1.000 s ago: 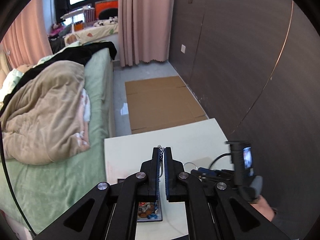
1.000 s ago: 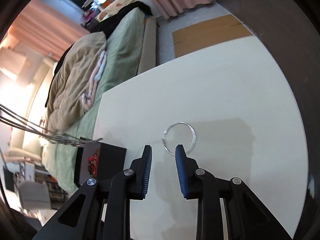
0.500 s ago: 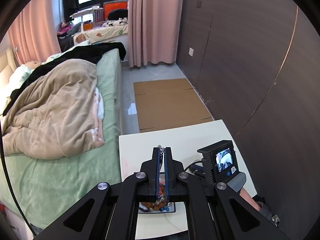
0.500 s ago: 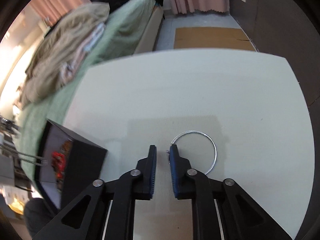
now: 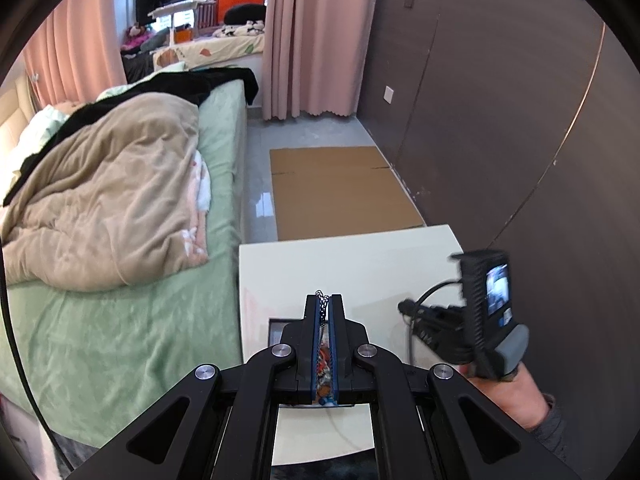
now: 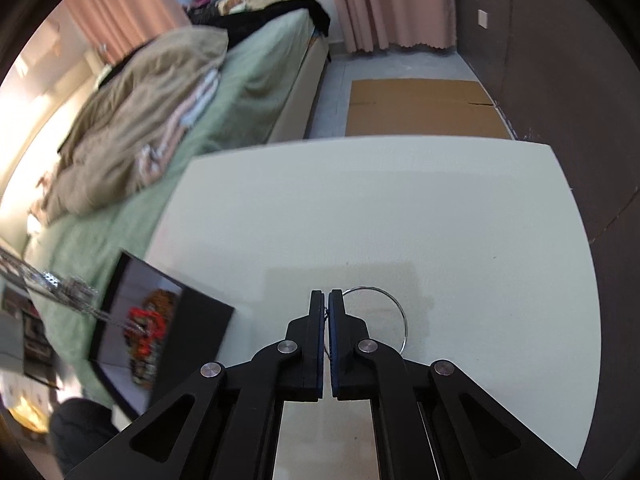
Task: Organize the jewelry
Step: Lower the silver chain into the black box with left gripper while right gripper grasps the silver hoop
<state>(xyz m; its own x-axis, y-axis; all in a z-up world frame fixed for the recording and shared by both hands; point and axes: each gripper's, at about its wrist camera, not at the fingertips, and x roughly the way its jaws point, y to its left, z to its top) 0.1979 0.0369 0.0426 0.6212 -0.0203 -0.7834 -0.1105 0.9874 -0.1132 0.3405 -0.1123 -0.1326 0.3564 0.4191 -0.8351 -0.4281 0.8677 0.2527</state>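
Note:
My left gripper (image 5: pixel 324 300) is shut on a silver chain necklace (image 5: pixel 321 294) and holds it above the black jewelry box (image 5: pixel 276 328), which lies mostly hidden under the fingers. In the right wrist view the chain (image 6: pixel 60 292) hangs down into the open box (image 6: pixel 160 332), which holds red and orange beaded jewelry (image 6: pixel 146 328). My right gripper (image 6: pixel 325 296) is shut on the left edge of a thin silver bangle (image 6: pixel 394 312) on the white table (image 6: pixel 400 208). The right gripper also shows in the left wrist view (image 5: pixel 408 308).
A bed with green sheets and a beige quilt (image 5: pixel 104 200) runs along the table's left side. A dark wall (image 5: pixel 500 120) stands to the right. Flattened cardboard (image 5: pixel 340 188) lies on the floor beyond the table's far edge.
My right gripper has closed from open onto the bangle's edge. My left gripper has risen with the chain, which now hangs over the box.

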